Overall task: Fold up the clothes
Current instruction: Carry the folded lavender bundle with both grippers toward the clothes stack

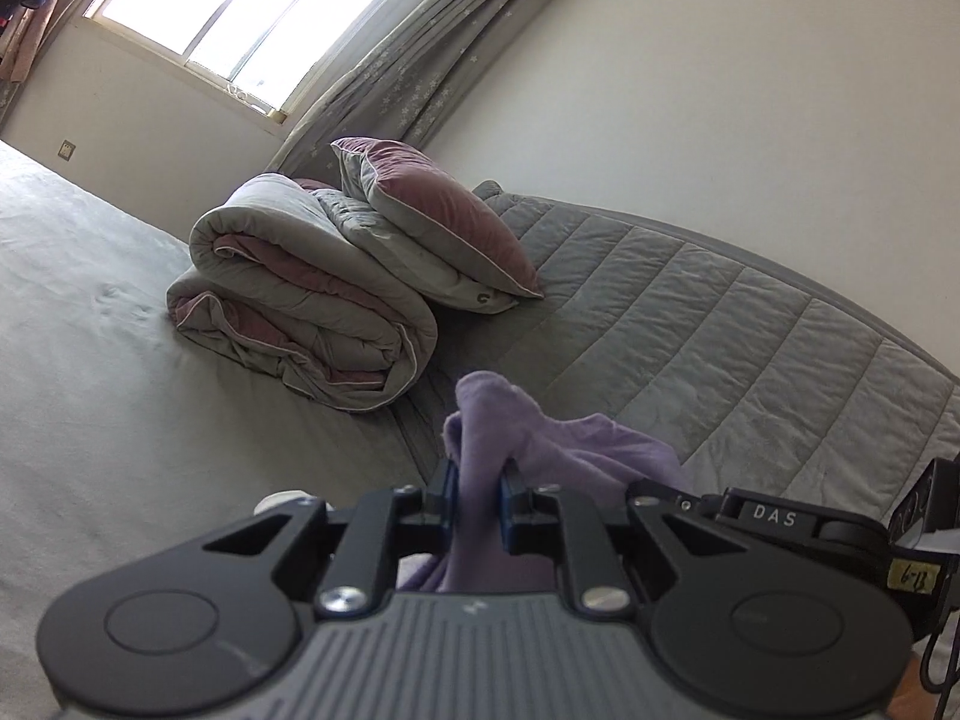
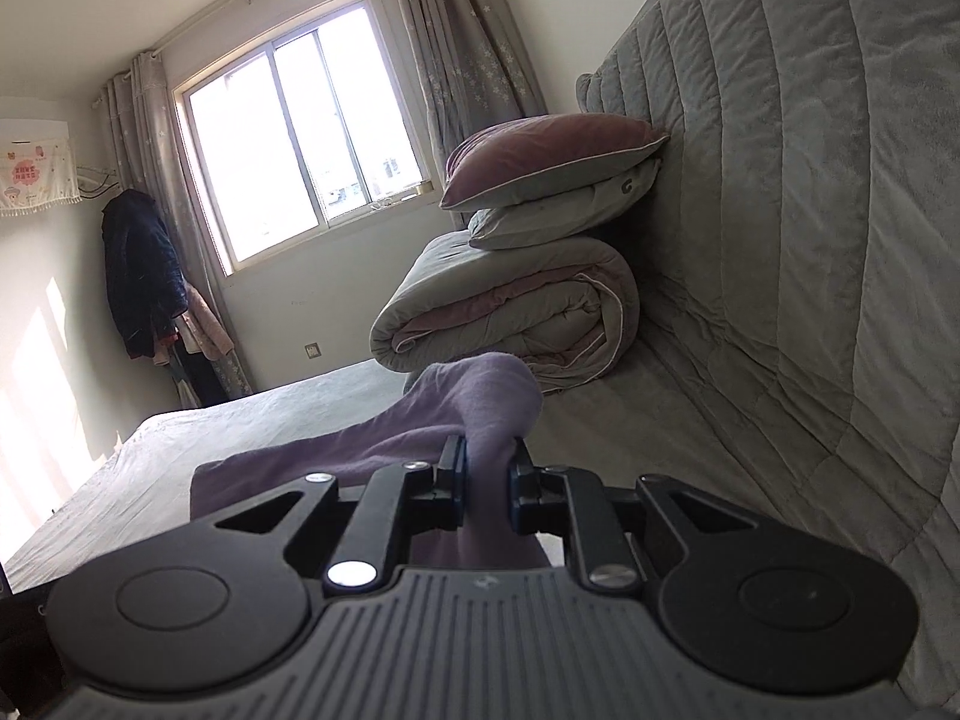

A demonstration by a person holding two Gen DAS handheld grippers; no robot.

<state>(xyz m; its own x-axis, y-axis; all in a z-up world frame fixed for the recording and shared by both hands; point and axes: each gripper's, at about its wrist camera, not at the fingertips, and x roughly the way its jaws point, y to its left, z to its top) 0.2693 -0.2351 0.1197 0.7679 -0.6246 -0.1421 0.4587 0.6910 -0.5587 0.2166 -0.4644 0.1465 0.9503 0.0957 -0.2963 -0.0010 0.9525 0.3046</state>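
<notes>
Your left tongs [image 1: 478, 495] are pinching a bunched fold of the lavender garment [image 1: 540, 444]. The cloth rises in a rounded hump just beyond the blue pads, passes between them, and runs back under the tool body. From the same pinch the garment also trails off to the right of those tongs, toward the second tool visible at the right edge of that view.

Your right tongs [image 2: 487, 483] are likewise clamped on the lavender garment [image 2: 480, 396]. A thick gathered ridge sits between the pads and bulges just ahead of them; the rest spreads out to the left of the tongs in a broad sheet, held above the bed [image 2: 180, 456].

Taking the folded duvet [image 1: 312, 312] as landmark: in both views the garment sits nearer to you than the duvet, with bare bed between them. It does not touch the duvet. Two pillows [image 1: 432, 222] are stacked on top of the duvet, the upper one showing a mauve face. The quilted grey headboard [image 1: 720, 324] stands beside the duvet and pillows and runs on past your tongs. The window [image 2: 300, 138] lies behind the duvet, with curtains [image 2: 468, 60] at its sides. In the right wrist view a dark jacket [image 2: 141, 276] hangs to the left of the window, well apart from the duvet.
</notes>
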